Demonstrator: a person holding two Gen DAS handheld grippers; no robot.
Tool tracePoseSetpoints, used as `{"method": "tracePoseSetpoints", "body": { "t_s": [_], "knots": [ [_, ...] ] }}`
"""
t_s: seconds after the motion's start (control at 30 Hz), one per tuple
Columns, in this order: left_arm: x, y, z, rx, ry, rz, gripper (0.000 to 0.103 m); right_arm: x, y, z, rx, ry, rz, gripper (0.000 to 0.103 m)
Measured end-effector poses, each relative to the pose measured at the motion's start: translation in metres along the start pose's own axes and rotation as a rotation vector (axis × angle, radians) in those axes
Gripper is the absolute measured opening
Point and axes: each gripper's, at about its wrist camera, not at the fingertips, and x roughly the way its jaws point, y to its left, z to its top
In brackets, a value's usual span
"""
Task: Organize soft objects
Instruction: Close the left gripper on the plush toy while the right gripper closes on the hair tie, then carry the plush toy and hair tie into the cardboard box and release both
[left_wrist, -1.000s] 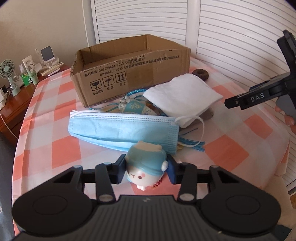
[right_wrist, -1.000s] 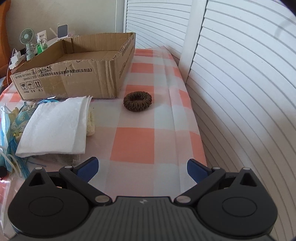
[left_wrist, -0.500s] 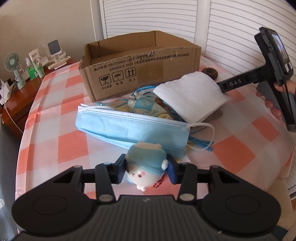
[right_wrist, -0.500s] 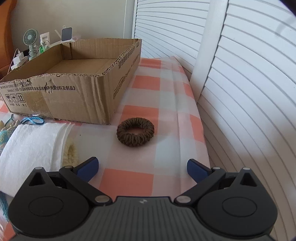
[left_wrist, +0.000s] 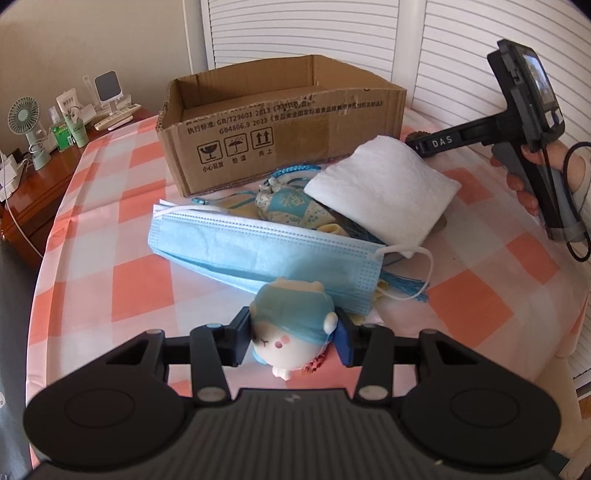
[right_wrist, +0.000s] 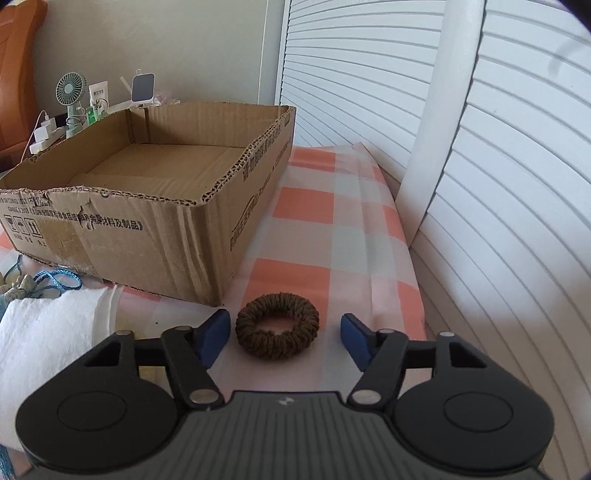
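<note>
The cardboard box (left_wrist: 284, 122) carries printed writing on its near wall: "GB/T29601 2013" and "GB4806.9 2023" amid Chinese characters, above three handling symbols, a broken glass, an umbrella and twin up-arrows. The right gripper's arm, seen in the left wrist view at 2 o'clock, bears the letters "DAS".

The left gripper (left_wrist: 293, 334) is clamped on a small plush toy (left_wrist: 291, 325), a pale face under a blue cap, held between the blue pads at 6 o'clock in its view. Just past it, at 12 o'clock, lies a blue face mask (left_wrist: 266, 254) on the pink-and-white checked tablecloth (left_wrist: 122, 229). Beyond the mask sits a patterned pouch (left_wrist: 291, 206) with a blue cord, partly covered by a folded white towel (left_wrist: 384, 192) at 1 o'clock. The towel stands between the pile and the right gripper's fingers, hiding them in that view.

The right gripper (right_wrist: 279, 334) is spread open, low over the cloth, its blue fingertips (right_wrist: 216, 332) flanking a brown hair tie (right_wrist: 277, 334) without touching it. The box's corner sits close at 11 o'clock; its inside shows only bare cardboard flaps.

A small green fan (left_wrist: 24, 122), bottles and a white stand crowd a wooden cabinet at 10 o'clock. White slatted shutters (right_wrist: 480, 147) line the right side.
</note>
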Motion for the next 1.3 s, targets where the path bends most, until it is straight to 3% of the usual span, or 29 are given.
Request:
{"method": "tracePoseSetpoints", "body": {
  "t_s": [0.07,0.17,0.73,0.87,1.13,1.3],
  "knots": [
    [0.000,-0.001,0.000,0.002,0.000,0.002,0.045,-0.002,0.001,0.000,-0.006,-0.007,-0.013,0.051],
    [-0.001,-0.001,-0.001,0.008,-0.001,0.007,0.045,-0.005,0.002,-0.002,-0.013,-0.007,-0.026,0.049],
    [-0.004,-0.004,-0.005,0.035,-0.012,0.014,0.046,-0.063,0.005,-0.049,0.067,0.048,-0.070,0.050],
    [-0.002,-0.005,-0.005,0.043,-0.009,0.016,0.051,-0.066,0.005,-0.052,0.077,0.039,-0.061,0.052],
    [-0.004,-0.001,-0.004,0.028,-0.002,0.016,0.051,-0.063,0.004,-0.050,0.081,0.030,-0.062,0.061],
    [-0.008,0.001,-0.003,0.034,-0.010,0.011,0.050,-0.062,0.004,-0.049,0.086,0.026,-0.067,0.062]
  ]
}}
